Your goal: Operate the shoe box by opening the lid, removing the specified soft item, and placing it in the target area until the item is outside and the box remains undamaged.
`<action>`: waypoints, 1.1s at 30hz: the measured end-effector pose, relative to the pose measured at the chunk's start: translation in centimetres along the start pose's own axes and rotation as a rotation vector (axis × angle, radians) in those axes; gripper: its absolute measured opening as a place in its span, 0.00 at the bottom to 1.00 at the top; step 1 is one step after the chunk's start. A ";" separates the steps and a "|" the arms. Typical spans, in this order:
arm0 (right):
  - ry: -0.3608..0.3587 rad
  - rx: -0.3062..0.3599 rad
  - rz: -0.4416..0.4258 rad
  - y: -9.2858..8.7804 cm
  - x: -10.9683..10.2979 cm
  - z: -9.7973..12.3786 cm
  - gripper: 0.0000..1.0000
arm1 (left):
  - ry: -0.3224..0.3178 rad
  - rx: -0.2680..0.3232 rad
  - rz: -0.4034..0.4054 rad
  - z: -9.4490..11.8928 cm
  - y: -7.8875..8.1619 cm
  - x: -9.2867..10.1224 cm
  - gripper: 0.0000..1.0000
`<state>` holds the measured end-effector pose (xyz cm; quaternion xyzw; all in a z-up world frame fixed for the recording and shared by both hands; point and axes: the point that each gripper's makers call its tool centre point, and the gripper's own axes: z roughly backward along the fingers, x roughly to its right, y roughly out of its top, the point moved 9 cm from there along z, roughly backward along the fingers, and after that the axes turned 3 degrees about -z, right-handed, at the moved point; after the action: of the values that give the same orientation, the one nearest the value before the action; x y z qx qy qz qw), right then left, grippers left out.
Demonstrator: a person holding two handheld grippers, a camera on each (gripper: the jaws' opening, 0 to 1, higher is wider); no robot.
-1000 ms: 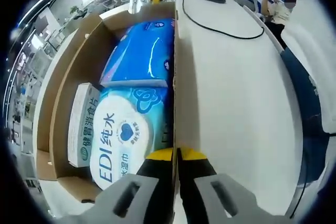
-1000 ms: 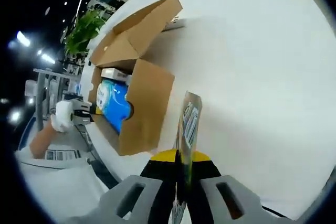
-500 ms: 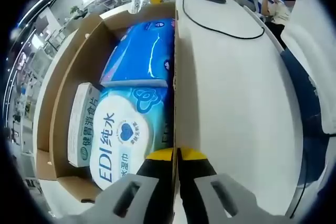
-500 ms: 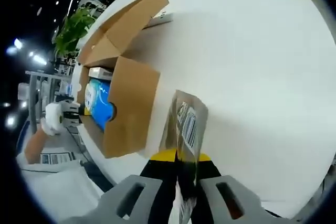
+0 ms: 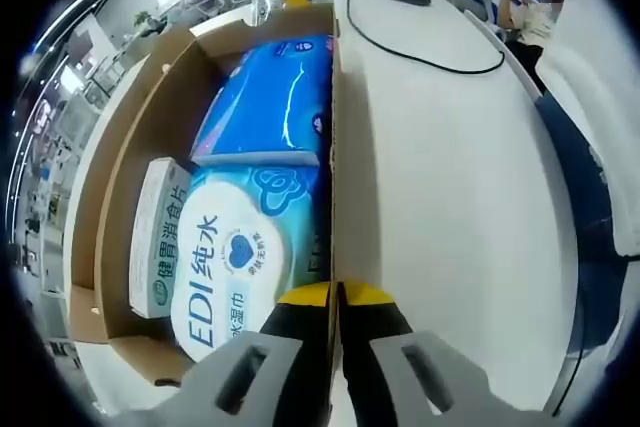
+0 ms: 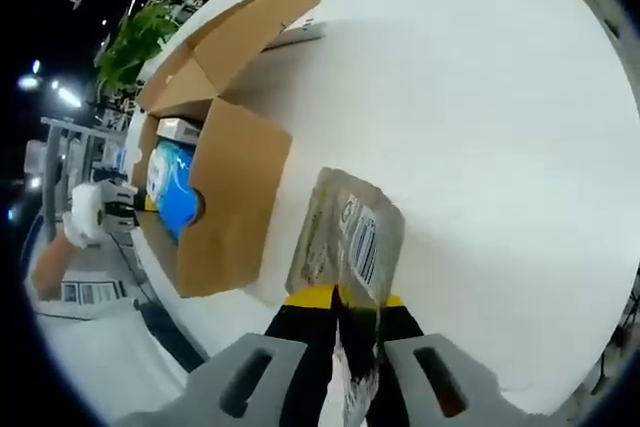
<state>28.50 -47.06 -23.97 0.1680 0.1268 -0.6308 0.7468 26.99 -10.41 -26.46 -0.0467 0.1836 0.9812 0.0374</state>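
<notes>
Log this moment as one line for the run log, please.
left gripper: shut on box wall | right gripper: shut on plastic pouch, over white table | wet wipes pack, blue pack: in box

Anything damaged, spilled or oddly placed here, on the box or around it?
Nothing stands out. The cardboard box sits open and looks intact, its packs lying tidily inside. The left claw is shut on the box wall, and the right claw holds the clear pouch over the white table.
</notes>
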 end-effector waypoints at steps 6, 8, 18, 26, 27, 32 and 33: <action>-0.028 0.008 0.002 -0.2 0.6 0.3 0.09 | 0.001 -0.001 -0.001 0.0 0.0 0.0 0.01; -0.055 0.013 0.013 -0.3 0.9 0.4 0.12 | 0.000 -0.002 -0.001 0.0 0.0 0.0 0.01; -0.142 0.029 0.049 -0.2 1.8 0.3 0.21 | -0.003 -0.005 0.008 0.0 0.0 0.0 0.01; -0.174 0.032 0.065 0.1 2.3 0.2 0.22 | -0.001 -0.008 0.004 0.0 0.0 0.1 0.01; -0.184 0.033 0.064 0.0 2.4 0.3 0.24 | -0.001 -0.008 0.003 0.0 -0.1 0.1 0.01; -0.214 0.040 0.077 0.0 2.6 0.2 0.29 | -0.001 -0.015 -0.003 -0.1 0.0 0.1 0.01; -0.218 0.041 0.074 0.0 2.7 0.2 0.30 | -0.002 -0.015 -0.002 -0.1 0.0 0.1 0.01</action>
<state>28.94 -49.55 -24.82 0.1182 0.0255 -0.6197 0.7755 26.95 -10.43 -26.59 -0.0462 0.1760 0.9826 0.0380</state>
